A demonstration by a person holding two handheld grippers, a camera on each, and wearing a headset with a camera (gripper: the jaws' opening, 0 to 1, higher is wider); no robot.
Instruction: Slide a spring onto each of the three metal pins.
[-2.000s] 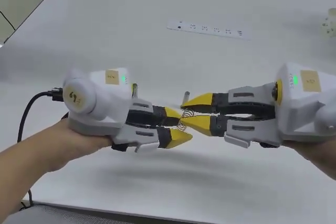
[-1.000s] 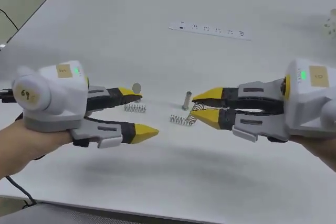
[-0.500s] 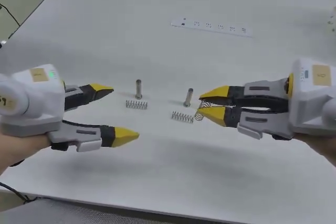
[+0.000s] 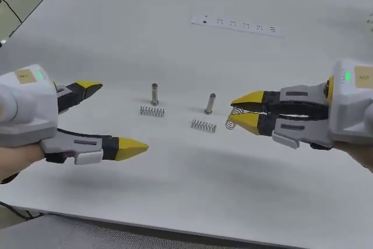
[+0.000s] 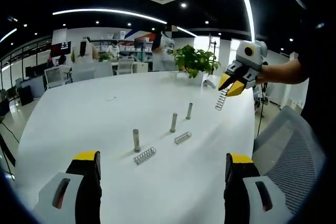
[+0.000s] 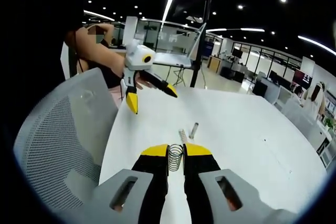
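Two upright metal pins [image 4: 154,93] [image 4: 210,103] stand on the white table [image 4: 175,190]; the left gripper view shows three in a row [image 5: 136,140] [image 5: 173,122] [image 5: 189,110]. Two springs lie flat beside them [image 4: 152,111] [image 4: 203,125]. My right gripper [image 4: 237,112] is shut on a third spring [image 4: 231,121], held just right of the right pin; it sits between the yellow tips [image 6: 175,157]. My left gripper [image 4: 112,116] hangs open at the left, with nothing in it.
A white power strip [image 4: 238,25] lies at the back of the table. A grey mesh chair [image 6: 58,140] stands at the table's near edge. Bare table surface surrounds the pins.
Both grippers met at the spring two seconds ago. The left one has since opened and drawn back to the left; the right one has pulled right and keeps the spring.
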